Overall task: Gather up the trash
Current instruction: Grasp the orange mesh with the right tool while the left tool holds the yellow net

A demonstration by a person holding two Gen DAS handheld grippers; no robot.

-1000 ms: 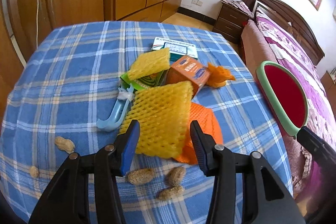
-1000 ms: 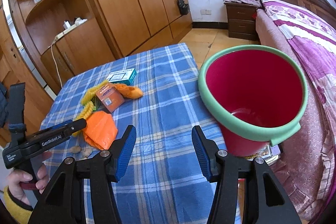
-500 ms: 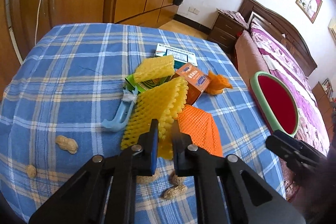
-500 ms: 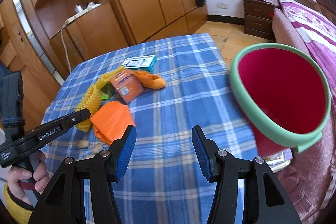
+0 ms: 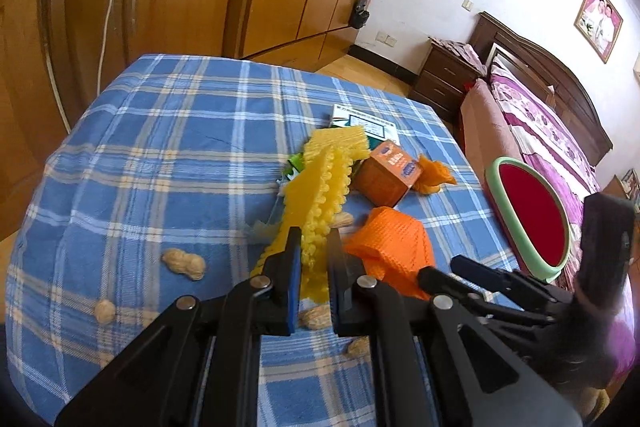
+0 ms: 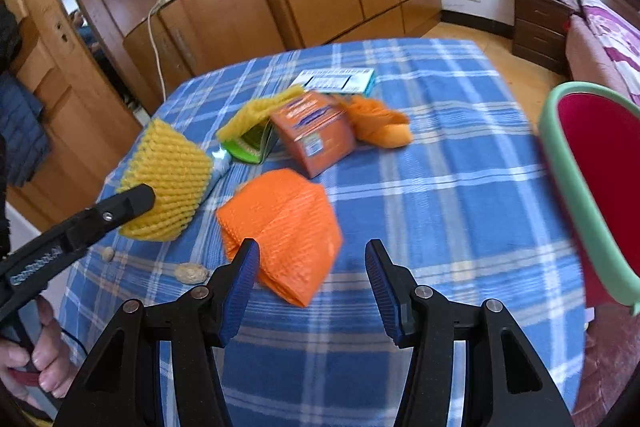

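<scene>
The left gripper [image 5: 313, 269], spread a second ago, now pinches the yellow foam fruit net [image 5: 316, 187] and lifts it off the blue plaid tablecloth [image 5: 160, 147]. Rightward, the right gripper [image 6: 310, 287] hangs spread over the orange foam net [image 6: 280, 223], nearer than before; the red, green-rimmed bucket [image 6: 560, 163] waits at the right edge.

The red bucket [image 6: 592, 195] ran off the right wrist view's edge — base unseen. The box [image 6: 314, 131] print blurred. The yellow foam net [image 5: 316, 199] hid things behind — unidentifiable.
</scene>
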